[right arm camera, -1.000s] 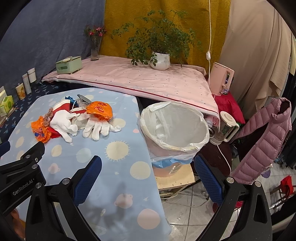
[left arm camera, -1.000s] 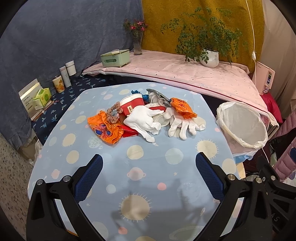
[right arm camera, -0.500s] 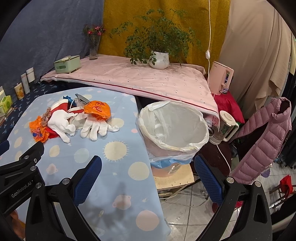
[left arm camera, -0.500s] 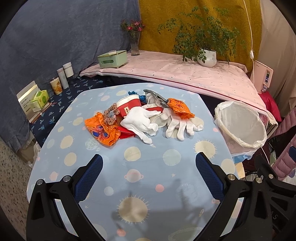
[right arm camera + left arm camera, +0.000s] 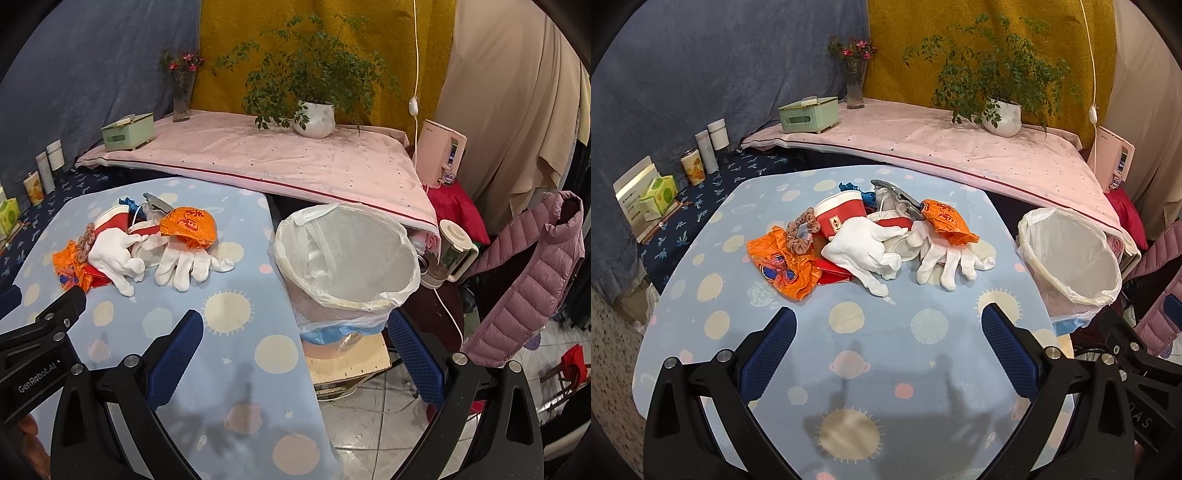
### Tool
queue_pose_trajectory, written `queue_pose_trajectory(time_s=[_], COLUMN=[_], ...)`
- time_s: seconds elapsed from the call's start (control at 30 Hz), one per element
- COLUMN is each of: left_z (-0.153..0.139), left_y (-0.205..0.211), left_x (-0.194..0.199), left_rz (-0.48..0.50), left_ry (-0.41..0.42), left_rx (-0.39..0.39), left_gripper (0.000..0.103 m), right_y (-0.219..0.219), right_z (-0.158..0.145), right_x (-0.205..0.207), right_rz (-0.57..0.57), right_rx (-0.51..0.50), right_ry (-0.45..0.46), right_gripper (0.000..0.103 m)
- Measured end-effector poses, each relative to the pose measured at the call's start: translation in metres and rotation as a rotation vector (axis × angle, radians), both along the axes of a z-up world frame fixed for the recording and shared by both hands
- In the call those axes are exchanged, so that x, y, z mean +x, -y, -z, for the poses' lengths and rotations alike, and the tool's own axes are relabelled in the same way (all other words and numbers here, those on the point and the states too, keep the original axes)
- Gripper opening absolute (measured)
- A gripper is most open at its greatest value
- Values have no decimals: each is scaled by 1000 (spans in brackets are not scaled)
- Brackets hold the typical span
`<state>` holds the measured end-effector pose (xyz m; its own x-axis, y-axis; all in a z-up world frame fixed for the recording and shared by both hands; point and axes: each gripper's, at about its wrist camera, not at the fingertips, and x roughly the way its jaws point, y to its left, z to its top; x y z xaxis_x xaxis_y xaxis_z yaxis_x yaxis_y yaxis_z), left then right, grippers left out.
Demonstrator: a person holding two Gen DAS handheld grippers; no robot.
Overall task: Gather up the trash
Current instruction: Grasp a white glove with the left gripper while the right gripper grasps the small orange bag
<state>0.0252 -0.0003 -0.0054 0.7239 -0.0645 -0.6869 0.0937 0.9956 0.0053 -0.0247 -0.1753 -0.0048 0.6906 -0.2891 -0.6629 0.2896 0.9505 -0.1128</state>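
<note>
Both the left gripper and the right gripper hang with jaws spread wide and nothing between the pads, the left above bare tablecloth near the table's front edge, the right over the table's corner beside the bin. The trash pile lies untouched mid-table, well ahead of the left jaws: white gloves, orange wrappers, a red-and-white paper cup. To start well, I would send the left gripper low and forward onto one loose outer piece, likely the nearer glove, pinching it across a fold so it lifts alone, then carry it to the lined, open bin standing just off the table's right side.
</note>
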Motion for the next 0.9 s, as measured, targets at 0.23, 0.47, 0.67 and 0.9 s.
queue_pose_trajectory(time_s=[0.23, 0.47, 0.67, 0.9], left_z=[8, 19, 28, 39], left_y=[-4, -16, -35, -75], left_x=[19, 39, 60, 86], left_rz=[7, 6, -9, -91], left_ry=[0, -26, -51, -65], left_rx=[-18, -54, -51, -80], left_gripper=[96, 96, 96, 96], right_y=[-3, -8, -14, -34], right_z=[3, 11, 15, 22], right_x=[22, 47, 71, 102], right_rz=[3, -3, -7, -57], right_rx=[-5, -1, 16, 47], right_ry=[-4, -9, -9, 4], right_gripper=[96, 96, 96, 96])
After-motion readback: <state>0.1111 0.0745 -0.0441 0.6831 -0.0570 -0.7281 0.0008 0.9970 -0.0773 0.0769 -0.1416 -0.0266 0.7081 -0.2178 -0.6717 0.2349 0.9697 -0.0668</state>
